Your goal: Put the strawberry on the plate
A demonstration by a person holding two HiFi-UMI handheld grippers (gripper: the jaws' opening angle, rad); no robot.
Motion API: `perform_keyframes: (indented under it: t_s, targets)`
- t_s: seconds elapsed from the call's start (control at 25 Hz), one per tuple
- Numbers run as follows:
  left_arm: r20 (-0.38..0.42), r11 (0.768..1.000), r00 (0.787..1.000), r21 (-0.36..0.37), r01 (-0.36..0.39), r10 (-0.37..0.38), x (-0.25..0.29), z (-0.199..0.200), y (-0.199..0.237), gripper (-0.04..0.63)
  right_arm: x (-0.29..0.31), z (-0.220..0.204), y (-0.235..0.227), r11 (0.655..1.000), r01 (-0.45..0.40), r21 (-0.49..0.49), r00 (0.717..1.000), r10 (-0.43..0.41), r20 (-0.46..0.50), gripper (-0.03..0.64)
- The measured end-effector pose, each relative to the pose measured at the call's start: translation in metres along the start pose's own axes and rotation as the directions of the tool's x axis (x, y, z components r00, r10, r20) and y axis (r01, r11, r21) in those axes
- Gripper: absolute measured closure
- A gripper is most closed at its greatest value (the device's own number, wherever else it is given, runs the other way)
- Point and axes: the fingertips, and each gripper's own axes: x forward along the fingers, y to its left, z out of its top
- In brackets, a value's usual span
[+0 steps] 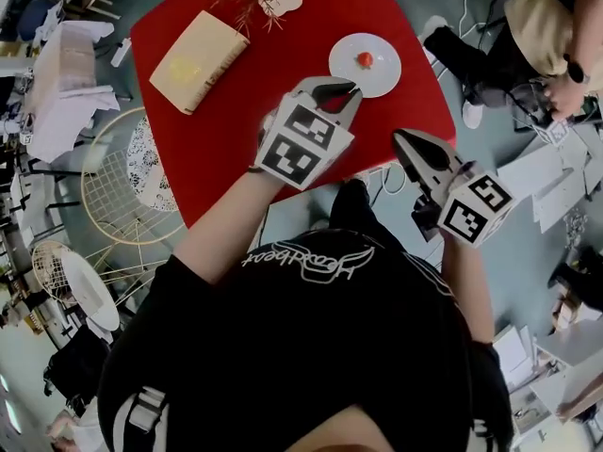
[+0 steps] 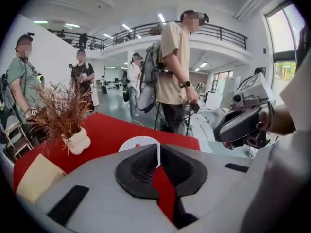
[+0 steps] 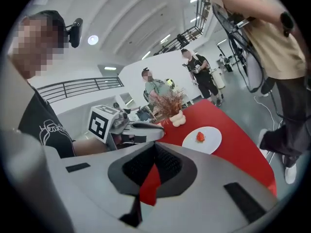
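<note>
In the head view the strawberry [image 1: 365, 59] sits near the middle of the plate [image 1: 384, 75], toward the far corner of the red desk [image 1: 236, 121]. My left gripper [image 1: 341, 90] hangs just short of the plate, and my right gripper [image 1: 405, 142] is off the desk's near edge, well apart from it. In the left gripper view my jaws are drawn together with nothing between them, and the plate's rim peeks above them. In the right gripper view those jaws are together and empty too, with berry and plate beyond. I judge the berry light, soft, easily bruised and a little slick. To lift it, I would close gently across its widest part.
</note>
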Motion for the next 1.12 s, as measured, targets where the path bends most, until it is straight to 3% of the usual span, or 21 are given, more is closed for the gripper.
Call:
perform_keyframes:
  t_s: [0.24, 0.56, 0.72, 0.92, 1.12]
  targets:
    - [0.114, 0.995, 0.99, -0.045, 0.092, -0.086, -0.088, -0.001, -0.058, 0.588, -0.03, -0.014, 0.067, 0.997, 0.028, -0.071, 0.998, -0.025, 0.053, 0.609]
    - [0.271, 0.962, 0.937, -0.095, 0.256, -0.222, -0.204, -0.014, -0.118, 0.588, -0.051, -0.03, 0.164, 0.972, 0.091, -0.214, 0.993, -0.072, 0.095, 0.609]
    - [0.336, 0.956, 0.909, -0.069, 0.284, -0.246, -0.247, -0.02, -0.135, 0.588, -0.056, -0.04, 0.207, 0.954, 0.096, -0.284, 0.993, -0.072, 0.093, 0.609]
    - [0.381, 0.95, 0.882, -0.031, 0.311, -0.276, -0.277, -0.024, -0.158, 0.588, -0.067, -0.049, 0.235, 0.956, 0.081, -0.281, 0.994, -0.057, 0.093, 0.609]
    - [0.4, 0.951, 0.874, -0.02, 0.307, -0.274, -0.292, -0.022, -0.18, 0.588, -0.081, -0.046, 0.254, 0.953, 0.065, -0.297, 0.994, -0.034, 0.107, 0.609]
